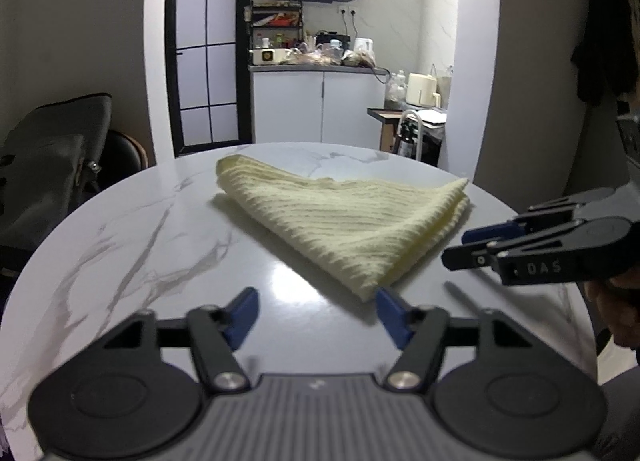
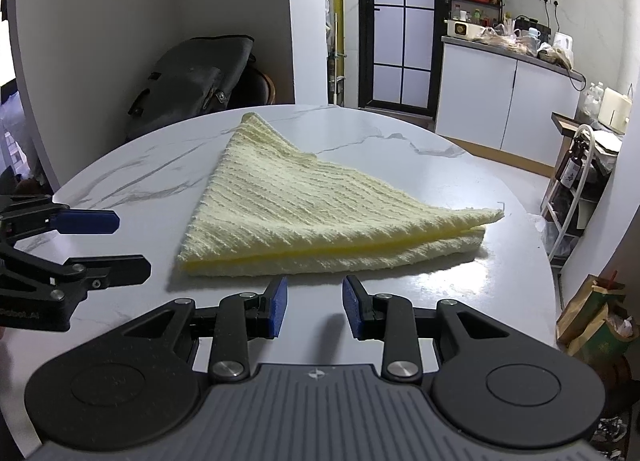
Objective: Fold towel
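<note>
1. Left wrist view: the towel (image 1: 340, 221), pale yellow and ribbed, is seen lying on the round marble table (image 1: 132, 229), already doubled into a triangle, with layered edges along its right side.
2. The left gripper (image 1: 316, 313) is held low over the table with its jaws spread wide and nothing between them; its right blue fingertip (image 1: 390, 311) sits just beside the towel's nearest corner, though whether it touches cannot be told.
3. The right gripper (image 2: 314, 307) is held at the long, layered edge of the towel (image 2: 304, 213), jaws parted less widely and likewise holding nothing. In the left wrist view it (image 1: 464, 247) is seen from the side, close to the towel's right edge.
4. The placement is judged deliberate: both claws are stationed at edges of the cloth, where a corner or layer could be pinched or had just been let go.
5. A folded state is thus shown. It fits either a further fold to come, or the folding done and the claws freshly released; which of the two cannot be settled.
6. Containers: none stands on the table. A dark bag (image 2: 196, 73) is slumped on a chair behind it, its contents hidden. A paper bag (image 2: 592, 321) stands on the floor at the right, with something green seen in it, too unclear to name.
7. The kitchen counter (image 1: 316, 68) beyond is crowded with small items too small to be told apart.
</note>
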The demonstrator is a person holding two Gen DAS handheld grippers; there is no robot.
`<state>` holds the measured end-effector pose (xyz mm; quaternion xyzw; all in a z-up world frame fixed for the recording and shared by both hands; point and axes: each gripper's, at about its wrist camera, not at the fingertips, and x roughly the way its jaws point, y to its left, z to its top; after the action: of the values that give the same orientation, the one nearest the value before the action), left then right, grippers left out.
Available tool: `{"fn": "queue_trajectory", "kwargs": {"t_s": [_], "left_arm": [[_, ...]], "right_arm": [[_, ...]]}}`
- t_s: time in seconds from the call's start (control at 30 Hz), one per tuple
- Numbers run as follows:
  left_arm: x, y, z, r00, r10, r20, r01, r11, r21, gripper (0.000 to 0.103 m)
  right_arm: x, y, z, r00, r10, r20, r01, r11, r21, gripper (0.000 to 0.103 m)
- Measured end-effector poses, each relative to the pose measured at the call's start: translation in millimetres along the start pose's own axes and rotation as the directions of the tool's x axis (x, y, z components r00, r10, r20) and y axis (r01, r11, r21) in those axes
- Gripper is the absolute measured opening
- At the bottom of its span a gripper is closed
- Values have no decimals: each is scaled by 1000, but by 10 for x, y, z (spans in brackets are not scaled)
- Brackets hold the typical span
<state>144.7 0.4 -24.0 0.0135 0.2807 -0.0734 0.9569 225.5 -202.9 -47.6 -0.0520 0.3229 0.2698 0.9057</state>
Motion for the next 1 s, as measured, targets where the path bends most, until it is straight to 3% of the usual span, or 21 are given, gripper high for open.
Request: {"fn": "queue_trajectory", "kwargs": {"t_s": [0.5, 0.57, 0.63, 1.0], "left_arm": [[-99, 72, -2, 1000, -1, 22, 2, 1000, -27, 96], [-110, 73, 8, 1000, 8, 7, -8, 1000, -30, 101], [-109, 67, 14, 1000, 22, -16, -23, 999, -31, 102], [-184, 2, -17, 998, 56, -40, -57, 998, -15, 103]], "right_arm": [[-29, 67, -43, 1000, 12, 16, -12, 1000, 13, 36], [-35, 75, -41, 1000, 14, 21, -14, 1000, 14, 63], [-42, 83, -38, 1000, 15, 26, -16, 1000, 15, 75], [-23, 73, -9, 999, 15, 35, -16, 999, 27, 102]]}}
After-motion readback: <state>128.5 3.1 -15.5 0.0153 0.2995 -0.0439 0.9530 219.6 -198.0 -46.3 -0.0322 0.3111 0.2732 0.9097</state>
